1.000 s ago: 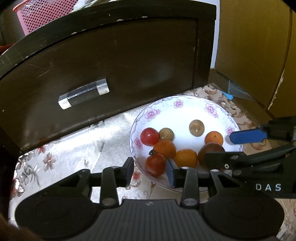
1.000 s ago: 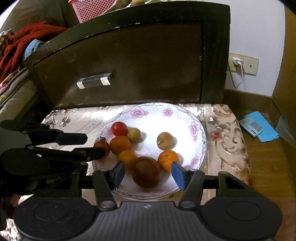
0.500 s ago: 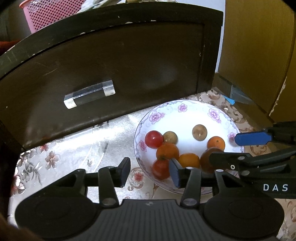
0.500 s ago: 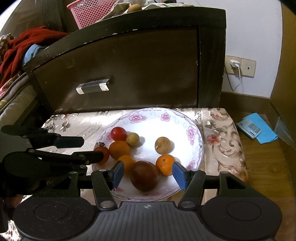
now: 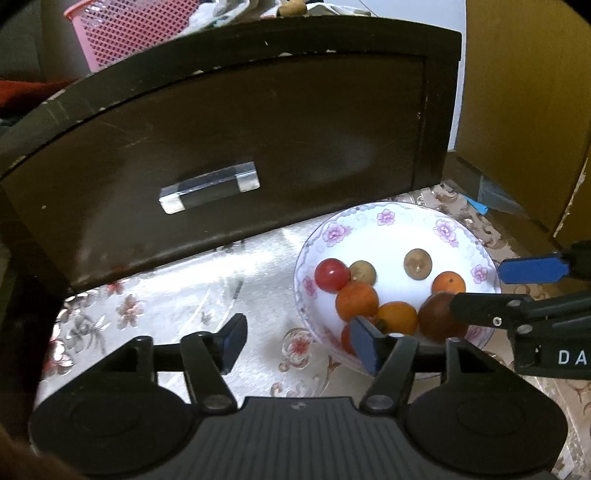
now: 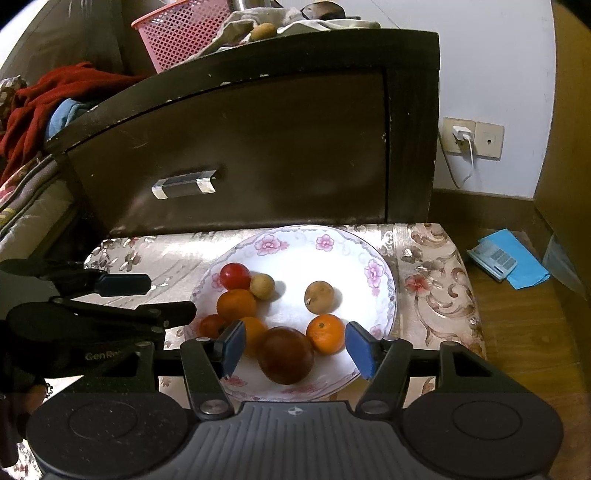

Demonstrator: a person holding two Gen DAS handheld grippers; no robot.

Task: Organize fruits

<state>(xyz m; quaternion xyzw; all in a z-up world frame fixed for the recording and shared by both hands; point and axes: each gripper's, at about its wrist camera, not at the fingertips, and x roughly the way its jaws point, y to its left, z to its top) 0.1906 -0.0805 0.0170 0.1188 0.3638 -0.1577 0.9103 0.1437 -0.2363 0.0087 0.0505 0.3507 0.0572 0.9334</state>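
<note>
The dark cabinet with its drawer handle stands behind everything, and a pink basket sits on top of it. In front is the low table w/ flowered cloth, and on the cloth the white flowered plate.

All the fruits are in this plate, mostly on its near-left side. The biggest is the dark red fruit, at the near rim. Next to it are three oranges: one on its right, one further back-left, and one partly hidden behind the right gripper's left finger. Then two brown round fruits, prob. longans, a cherry tomato at the back-left, and a second tomato at the near-left rim.

What changed: a sec. ago the left gripper had this second tomato between its pads. Its jaws have just been opening and are now released; the tomato lies in the plate just by the right pad, with no pad pressing on it. So I judge this tomato is delivered.

The right gripper has also been opening a little. Its jaws are apart around the dark red fruit, but not touching it. Approx. all visible fruits are collected, so the task looks near its end.
</note>
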